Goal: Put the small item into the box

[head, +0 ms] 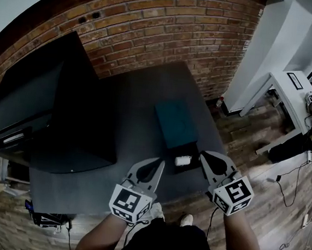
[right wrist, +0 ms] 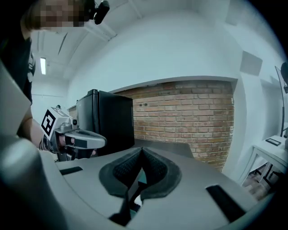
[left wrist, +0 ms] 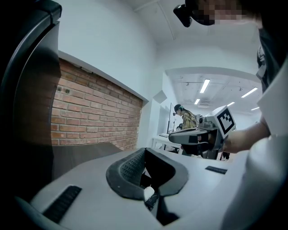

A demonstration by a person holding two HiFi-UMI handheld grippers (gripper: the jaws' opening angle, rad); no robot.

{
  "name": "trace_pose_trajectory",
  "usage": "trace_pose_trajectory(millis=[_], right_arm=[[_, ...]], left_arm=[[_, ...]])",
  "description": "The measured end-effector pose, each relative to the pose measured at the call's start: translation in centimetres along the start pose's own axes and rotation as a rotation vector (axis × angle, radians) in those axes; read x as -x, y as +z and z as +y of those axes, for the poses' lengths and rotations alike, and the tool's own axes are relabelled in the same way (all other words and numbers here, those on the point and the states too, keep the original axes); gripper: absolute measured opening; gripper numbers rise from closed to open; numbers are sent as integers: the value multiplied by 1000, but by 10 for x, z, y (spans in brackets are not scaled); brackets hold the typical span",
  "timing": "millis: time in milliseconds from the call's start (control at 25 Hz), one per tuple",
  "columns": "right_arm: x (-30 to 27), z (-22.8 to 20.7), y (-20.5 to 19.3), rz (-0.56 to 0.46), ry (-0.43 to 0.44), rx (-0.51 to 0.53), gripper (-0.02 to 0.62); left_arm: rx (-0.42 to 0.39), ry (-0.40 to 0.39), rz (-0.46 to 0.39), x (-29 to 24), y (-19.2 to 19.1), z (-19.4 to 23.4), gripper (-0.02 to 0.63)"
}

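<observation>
The small white item [head: 182, 161] seems to lie already in the dark open box [head: 180, 171] at the lower middle of the head view, while the left gripper [head: 159, 165] and the right gripper [head: 203, 154], both fully closed and empty, flank it, so next I would push down the teal lid [head: 175, 123].

Two grey claws are counted, left claw [head: 159, 164] and right claw [head: 203, 154]; one small white item [head: 183, 160], one teal rectangular box [head: 175, 123], one large black cabinet [head: 53, 106], one dark grey tabletop [head: 148, 88].
</observation>
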State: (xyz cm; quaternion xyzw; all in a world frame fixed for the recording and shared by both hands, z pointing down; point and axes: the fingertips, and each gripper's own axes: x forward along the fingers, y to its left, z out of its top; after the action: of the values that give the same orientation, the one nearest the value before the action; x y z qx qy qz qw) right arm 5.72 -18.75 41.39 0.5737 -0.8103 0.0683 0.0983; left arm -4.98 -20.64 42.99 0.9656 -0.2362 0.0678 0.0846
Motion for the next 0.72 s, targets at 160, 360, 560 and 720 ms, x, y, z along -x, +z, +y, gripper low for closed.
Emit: trace_pose_trajectory(millis=[160, 360, 560, 720], right_arm=[[18, -1, -2, -2, 14, -17, 17], [44, 4, -9, -5, 44, -36, 17], [66, 17, -13, -19, 76, -44, 17], [83, 24, -16, -25, 92, -46, 17]], left_arm=[[11, 29, -4, 3, 0, -16, 34], [11, 47, 4, 8, -2, -46, 34], [5, 60, 6, 17, -4, -73, 34], [2, 70, 10, 25, -6, -92, 34]])
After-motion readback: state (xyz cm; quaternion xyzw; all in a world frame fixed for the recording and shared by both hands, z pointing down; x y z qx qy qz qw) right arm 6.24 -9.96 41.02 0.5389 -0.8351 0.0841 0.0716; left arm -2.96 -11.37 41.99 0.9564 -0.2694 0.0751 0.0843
